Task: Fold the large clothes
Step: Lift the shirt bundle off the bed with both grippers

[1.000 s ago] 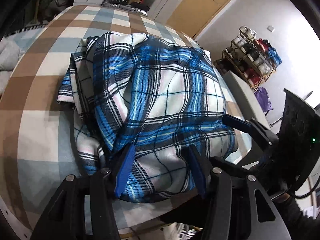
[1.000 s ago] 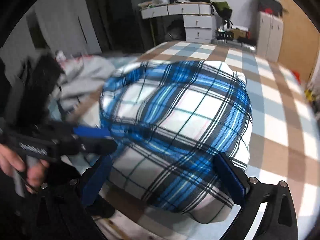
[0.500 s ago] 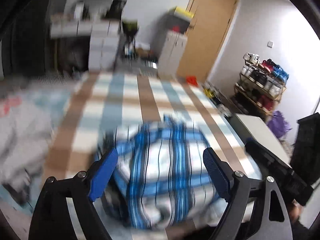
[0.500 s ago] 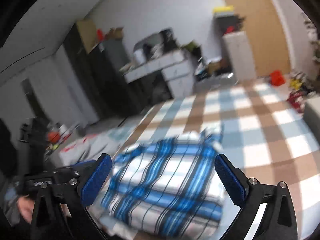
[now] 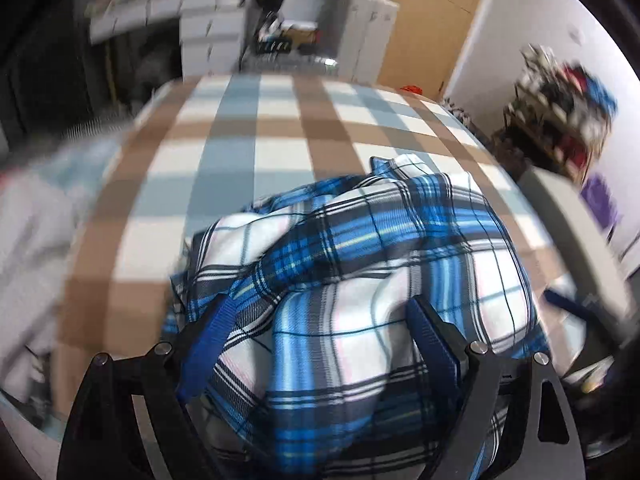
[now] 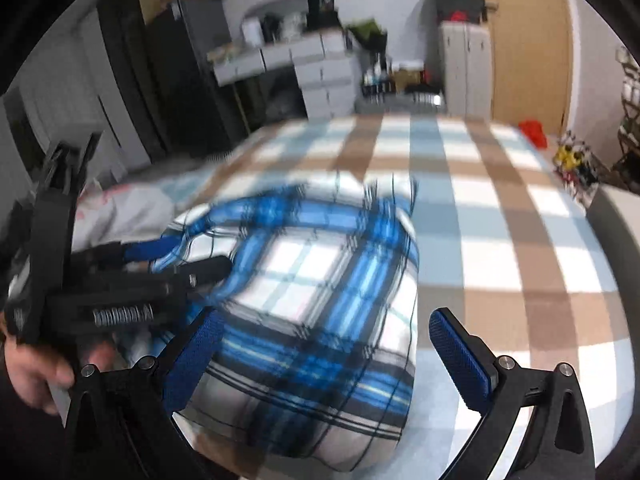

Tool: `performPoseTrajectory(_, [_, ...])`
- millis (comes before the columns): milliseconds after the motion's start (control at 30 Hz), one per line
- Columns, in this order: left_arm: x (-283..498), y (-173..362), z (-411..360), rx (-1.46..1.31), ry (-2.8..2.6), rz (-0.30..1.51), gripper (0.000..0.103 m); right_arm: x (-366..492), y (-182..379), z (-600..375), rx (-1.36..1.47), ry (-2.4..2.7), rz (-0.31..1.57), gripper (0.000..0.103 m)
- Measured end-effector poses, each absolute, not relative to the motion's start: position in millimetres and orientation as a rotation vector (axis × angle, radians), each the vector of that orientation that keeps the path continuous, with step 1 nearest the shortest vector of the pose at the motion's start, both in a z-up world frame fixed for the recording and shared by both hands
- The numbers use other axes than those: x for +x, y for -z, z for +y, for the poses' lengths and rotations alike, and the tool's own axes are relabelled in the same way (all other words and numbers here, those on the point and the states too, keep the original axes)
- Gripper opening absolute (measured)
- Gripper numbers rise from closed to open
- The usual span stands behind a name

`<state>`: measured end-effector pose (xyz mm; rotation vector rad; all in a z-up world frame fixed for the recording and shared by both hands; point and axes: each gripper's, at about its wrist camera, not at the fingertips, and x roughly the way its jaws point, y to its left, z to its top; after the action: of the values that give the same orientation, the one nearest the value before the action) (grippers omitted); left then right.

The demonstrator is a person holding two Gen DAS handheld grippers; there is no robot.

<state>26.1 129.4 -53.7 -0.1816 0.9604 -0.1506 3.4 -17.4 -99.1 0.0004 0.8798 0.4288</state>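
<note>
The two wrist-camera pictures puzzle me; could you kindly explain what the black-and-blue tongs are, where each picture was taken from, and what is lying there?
No robot here: a person holds a two-finger gripper in each hand, each with a camera looking along its fingers. One picture comes from the left gripper, the other from the right gripper, which also sees the person's hand holding the left one. A bundled blue plaid garment lies on a checked cover. Both grippers are open; the left jaws have just been opening and straddle the garment; nothing is clearly held.
</note>
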Motion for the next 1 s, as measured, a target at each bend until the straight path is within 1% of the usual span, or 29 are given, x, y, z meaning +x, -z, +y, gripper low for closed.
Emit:
performPoseTrajectory(100, [26.9,58.2,132.4,-0.172,0.151,0.988,0.085,13.9,120.5,-19.2,0.028,-0.45,0.986,0.103])
performPoseTrajectory(233, [29.9,67.0,136.9,-0.239,0.175,1.035,0.086,19.5,127.6,-25.8,0.085,-0.483,1.027,0.103])
performPoseTrajectory(367, [10.7,47.8,142.5,-0.338,0.183,0.984,0.086,13.2,116.2,-34.5,0.113,-0.487,0.987,0.103])
performPoseTrajectory(433, [-12.6,30.3,149.7,-0.362,0.183,0.907,0.086,9.4,105.9,-46.0,0.176,-0.509,0.943,0.103])
performPoseTrajectory(500, [-35.3,18.8,157.1,-0.394,0.144,0.877,0.086,6.4,95.2,-61.1,0.264,-0.53,0.902,0.103])
performPoseTrajectory(600, [-47.9,22.1,163.9,-0.477,0.164,0.971,0.087,9.4,92.6,-81.3,0.421,-0.587,0.89,0.103])
performPoseTrajectory(667, [-55.6,29.4,165.4,-0.533,0.212,1.029,0.087,17.0,99.6,-85.1,0.482,-0.612,0.937,0.103])
performPoseTrajectory(833, [-51.0,50.6,175.9,-0.549,0.15,1.105,0.087,39.8,123.6,-85.1,0.578,-0.662,1.067,0.103])
performPoseTrajectory(900, [-49.9,64.2,183.3,-0.66,0.15,1.17,0.087,46.4,130.0,-82.5,0.566,-0.666,1.093,0.103])
performPoseTrajectory(1000, [-49.6,74.5,190.3,-0.824,0.213,1.185,0.087,53.5,140.4,-78.7,0.59,-0.693,1.132,0.103])
